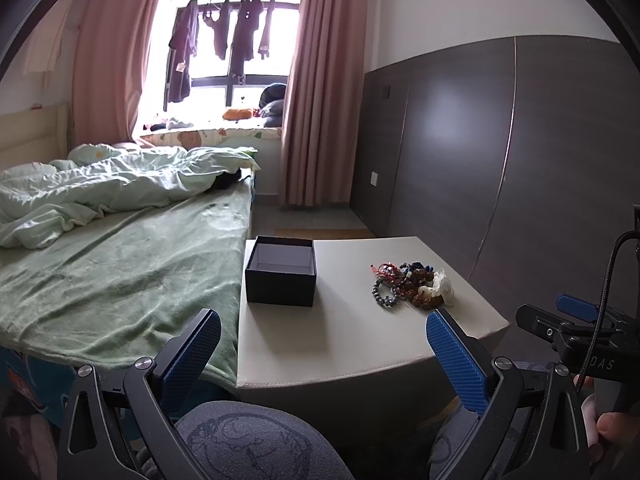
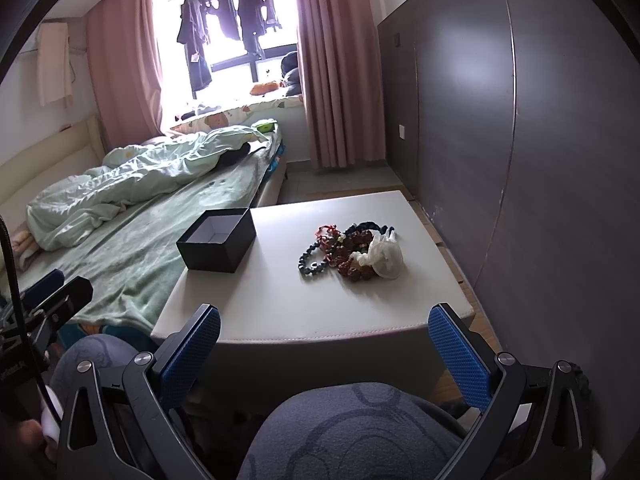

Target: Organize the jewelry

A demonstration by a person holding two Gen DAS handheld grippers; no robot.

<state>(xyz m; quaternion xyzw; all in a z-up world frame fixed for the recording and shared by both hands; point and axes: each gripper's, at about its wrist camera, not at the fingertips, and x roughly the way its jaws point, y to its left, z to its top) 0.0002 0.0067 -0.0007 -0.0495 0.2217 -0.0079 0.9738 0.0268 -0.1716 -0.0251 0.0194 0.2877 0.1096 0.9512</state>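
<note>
Left gripper (image 1: 324,344): fingers spread wide apart, holding nothing, hanging low before the near edge of the table, above the person's knee (image 1: 256,440).
Right gripper (image 2: 324,344): fingers likewise spread wide, holding nothing, above the other knee (image 2: 352,432), short of the table's near edge.
Table (image 2: 288,312): pale, padded-looking top directly ahead of both grippers.
Box (image 1: 281,271): black, open, pale inside, nothing visible in it; ahead and slightly left of the left gripper, at the table's far left corner next to the bed.
Jewelry pile (image 2: 352,250): beaded bracelets in blue, red and brown heaped together, ahead and slightly right of the right gripper, well apart from the box.
White pouch (image 2: 386,260): touching the right side of the pile.
Bed (image 1: 120,264): left of both grippers, green sheet, rumpled pale quilt farther back.
Wall panel (image 2: 560,160): dark, right of the table.
Window (image 1: 236,40): far ahead, pink curtains, dark clothes hanging.
</note>
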